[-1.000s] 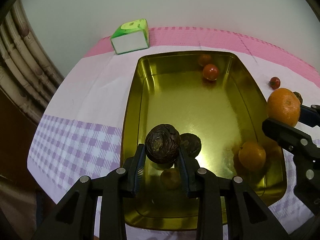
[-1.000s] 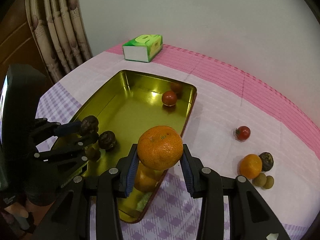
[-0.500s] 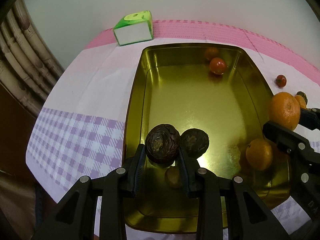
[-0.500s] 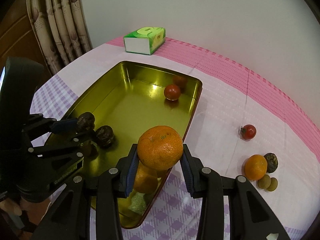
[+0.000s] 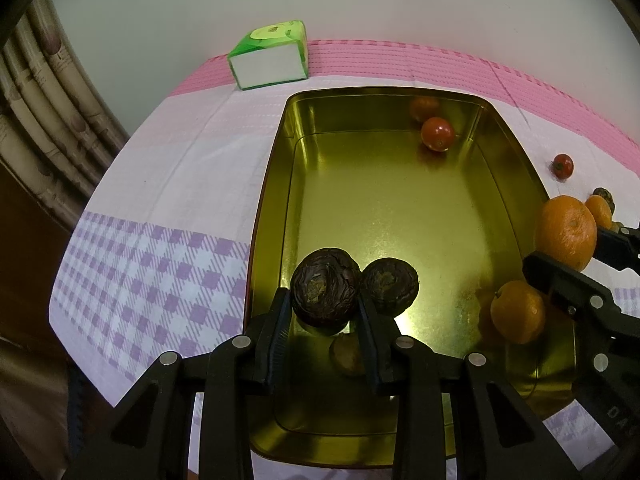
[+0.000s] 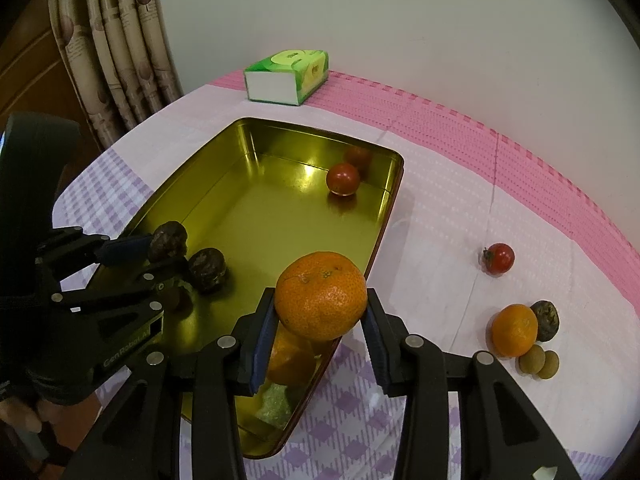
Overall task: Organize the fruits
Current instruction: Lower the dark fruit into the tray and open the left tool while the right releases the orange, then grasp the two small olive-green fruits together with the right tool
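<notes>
We counted three oranges: one clamped in the right gripper (image 6: 320, 322) above the gold tray's (image 6: 256, 132) near right rim, one inside the tray below it, one on the tablecloth (image 6: 440, 208) toward its right edge. Two tomatoes: one in the tray's far right corner, one on the cloth. The left gripper (image 5: 324, 330) pinched a dark wrinkled fruit (image 5: 325, 298) over the tray's near left end, touching a second lying there; a third lay beside the cloth's orange with two small brown fruits.

From my remote feed: "GenRobot.A…" lettering legible on left gripper (image 6: 166, 258) body; tissue box (image 6: 287, 76) print unreadable.
</notes>
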Demonstrator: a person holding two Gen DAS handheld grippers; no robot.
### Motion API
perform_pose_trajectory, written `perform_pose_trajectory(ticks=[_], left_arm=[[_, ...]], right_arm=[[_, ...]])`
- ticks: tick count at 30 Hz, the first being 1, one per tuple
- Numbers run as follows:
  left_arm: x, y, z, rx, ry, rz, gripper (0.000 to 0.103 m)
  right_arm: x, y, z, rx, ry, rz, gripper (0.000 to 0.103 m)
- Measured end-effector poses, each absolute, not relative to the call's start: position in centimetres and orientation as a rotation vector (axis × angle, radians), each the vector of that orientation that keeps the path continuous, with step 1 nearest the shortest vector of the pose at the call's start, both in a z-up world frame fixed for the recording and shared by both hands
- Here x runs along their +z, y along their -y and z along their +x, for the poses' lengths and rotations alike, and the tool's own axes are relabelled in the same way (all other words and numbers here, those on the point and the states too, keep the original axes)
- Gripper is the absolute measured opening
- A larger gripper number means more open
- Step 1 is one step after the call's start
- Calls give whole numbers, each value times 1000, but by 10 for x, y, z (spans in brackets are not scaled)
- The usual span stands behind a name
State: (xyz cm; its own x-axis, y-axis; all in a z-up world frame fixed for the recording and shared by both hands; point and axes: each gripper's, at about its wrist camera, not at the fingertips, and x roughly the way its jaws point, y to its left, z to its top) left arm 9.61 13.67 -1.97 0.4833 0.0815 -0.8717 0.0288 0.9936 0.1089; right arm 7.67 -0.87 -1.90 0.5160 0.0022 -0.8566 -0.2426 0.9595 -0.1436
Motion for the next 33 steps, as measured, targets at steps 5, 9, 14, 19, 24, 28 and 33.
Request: perform_pose_trajectory(ticks=[5, 9, 14, 19, 24, 28, 33], left_arm=[[-20, -136, 95, 28, -1067, 110, 36], [-20, -135, 95, 18, -1069, 105, 40], [-18, -133, 94, 9, -1066, 102, 45], [-15, -130, 91, -3, -1050, 102, 50], [-10, -127, 86, -5, -1017, 114, 52], [-7, -128, 84, -8, -1003, 105, 52], [-1, -130, 82, -21, -965, 87, 52]], right_arm=[[-18, 8, 74, 147, -1015, -263, 40], [-16, 8, 73, 143, -1006, -258, 40], [-11, 12, 70, 141, -1002, -239, 40], [-3, 16, 65, 132, -989, -227, 40], [8, 22, 57, 112, -967, -207, 40], [16, 34, 51, 81, -954, -196, 41], [21, 54, 45, 39, -958, -168, 42]])
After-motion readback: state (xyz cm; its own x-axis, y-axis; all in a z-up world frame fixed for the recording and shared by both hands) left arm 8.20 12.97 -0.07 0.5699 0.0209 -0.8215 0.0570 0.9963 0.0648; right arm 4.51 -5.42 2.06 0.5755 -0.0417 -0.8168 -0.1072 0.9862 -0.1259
